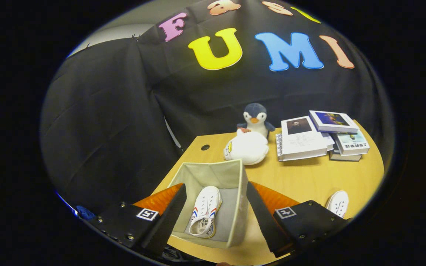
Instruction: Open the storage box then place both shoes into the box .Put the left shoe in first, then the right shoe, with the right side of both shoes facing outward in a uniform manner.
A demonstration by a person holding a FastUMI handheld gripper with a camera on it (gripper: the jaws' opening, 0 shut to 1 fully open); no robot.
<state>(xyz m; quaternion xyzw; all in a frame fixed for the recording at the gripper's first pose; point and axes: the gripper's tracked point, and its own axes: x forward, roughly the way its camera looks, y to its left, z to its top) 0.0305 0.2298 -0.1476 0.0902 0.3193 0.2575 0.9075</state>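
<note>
While I hold the rig above it, the wooden table (309, 181) spreads out under me, light tan with a small dark hole near its far corner. On it, between my jaws, sits the storage box (213, 177), a pale beige fabric cube standing open with its top off and its grey floor in sight. Beyond the box lies a stack of books (320, 138), a thick white one beside smaller ones piled on each other. Next to them rests a white plush toy (248, 147), and just behind it stands a plush penguin (256, 118), dark blue with an orange beak.

One shoe (205, 216) lies inside the box on its floor, a white canvas sneaker with red and blue stripes on its side, toe pointing away from me, opening toward me. The second shoe (338, 203), also white, lies on the table outside the box, past my right finger, partly hidden by it.

My gripper (216, 218) is spread wide and holds nothing, its fingers (168, 214) straddling the box.
</note>
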